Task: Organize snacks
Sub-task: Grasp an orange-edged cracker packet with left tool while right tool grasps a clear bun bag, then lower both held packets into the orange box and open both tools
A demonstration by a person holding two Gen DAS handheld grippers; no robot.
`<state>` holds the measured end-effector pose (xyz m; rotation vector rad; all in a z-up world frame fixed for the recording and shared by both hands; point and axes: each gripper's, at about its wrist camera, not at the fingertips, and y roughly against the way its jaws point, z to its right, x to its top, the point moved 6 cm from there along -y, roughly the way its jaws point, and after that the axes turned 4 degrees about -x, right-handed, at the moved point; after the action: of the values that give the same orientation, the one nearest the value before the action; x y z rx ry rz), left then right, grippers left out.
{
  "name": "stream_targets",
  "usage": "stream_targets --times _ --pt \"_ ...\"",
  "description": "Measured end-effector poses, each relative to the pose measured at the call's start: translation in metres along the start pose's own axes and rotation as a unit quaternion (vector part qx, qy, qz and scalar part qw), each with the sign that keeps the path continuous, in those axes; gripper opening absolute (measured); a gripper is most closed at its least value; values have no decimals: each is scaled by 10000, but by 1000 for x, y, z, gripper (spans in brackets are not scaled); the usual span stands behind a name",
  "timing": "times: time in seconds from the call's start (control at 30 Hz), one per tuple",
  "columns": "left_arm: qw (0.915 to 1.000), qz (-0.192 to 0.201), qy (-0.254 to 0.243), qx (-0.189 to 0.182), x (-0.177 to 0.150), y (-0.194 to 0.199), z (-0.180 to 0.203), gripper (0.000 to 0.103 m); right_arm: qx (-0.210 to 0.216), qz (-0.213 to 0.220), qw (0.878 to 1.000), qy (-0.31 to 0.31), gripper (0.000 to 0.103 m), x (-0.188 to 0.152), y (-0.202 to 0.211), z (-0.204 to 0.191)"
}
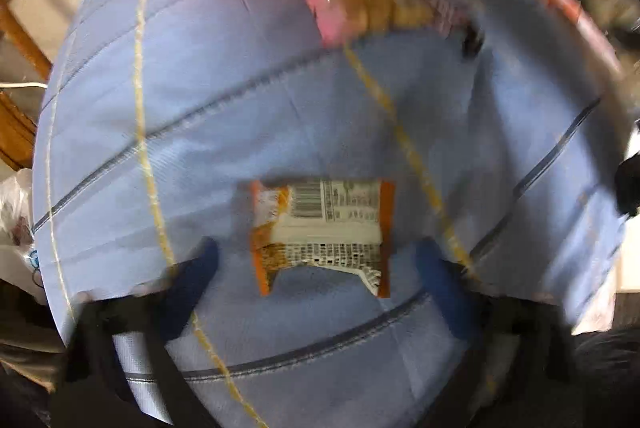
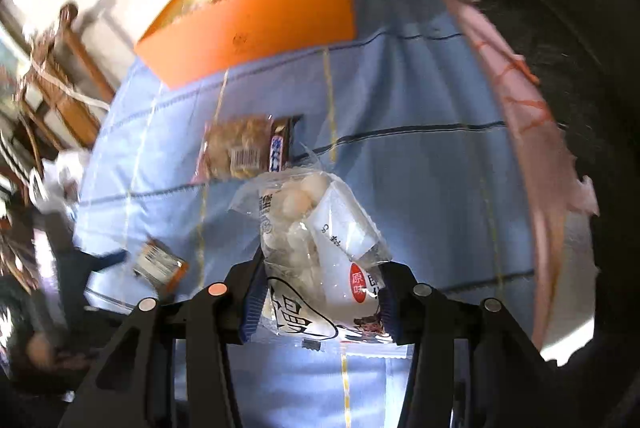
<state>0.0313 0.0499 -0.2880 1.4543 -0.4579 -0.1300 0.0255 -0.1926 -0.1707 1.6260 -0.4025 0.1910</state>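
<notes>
Now, step: picking up snacks for the orange box (image 2: 256, 24).
Left gripper (image 1: 316, 268): spread, straddling orange packet (image 1: 320, 232), pads apart from it.
Right gripper (image 2: 320, 302): pinching white bag (image 2: 320, 248).
Next: squeeze left, carry both boxward.

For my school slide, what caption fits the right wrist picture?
The right gripper squeezes a clear bag of white snacks above a blue cloth, near an orange box.
</notes>
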Motion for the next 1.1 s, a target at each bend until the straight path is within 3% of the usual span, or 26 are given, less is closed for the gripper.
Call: stream_targets --times 0.03,0.1,0.23,0.4,0.53,0.67,0.73,0.83,0.93,1.0,1.1 --pt "9998 -2 117 -152 3 2 0 52 -11 54 10000 -30 47 0 4 0" --pt "9988 -117 82 -476 7 9 6 50 -28 104 9999 -100 47 -4 15 3" --pt "9991 378 -65 -177 31 39 6 50 52 243 9996 -121 47 0 30 10" --pt "9960 888 -56 62 74 78 4 50 335 627 9974 -90 47 34 49 0" --pt "9898 1311 298 465 119 112 -16 50 349 1020 9941 -114 47 98 60 -10" --pt "9805 1494 1163 532 177 133 -58 50 558 864 9946 143 48 181 58 -25" --pt "9788 1468 1309 563 203 142 -73 50 498 729 9955 349 48 222 47 -35" --pt "9789 1392 1477 248 249 149 -94 51 703 342 9956 515 48 277 21 -54" --pt "9783 1332 1542 381 291 150 -113 51 335 331 9960 756 48 313 5 -67" --pt "9778 1362 1447 673 314 155 -123 51 368 264 9963 727 48 329 -5 -72" --pt "9774 1353 1468 697 338 154 -130 51 433 136 9969 635 47 350 -21 -76"
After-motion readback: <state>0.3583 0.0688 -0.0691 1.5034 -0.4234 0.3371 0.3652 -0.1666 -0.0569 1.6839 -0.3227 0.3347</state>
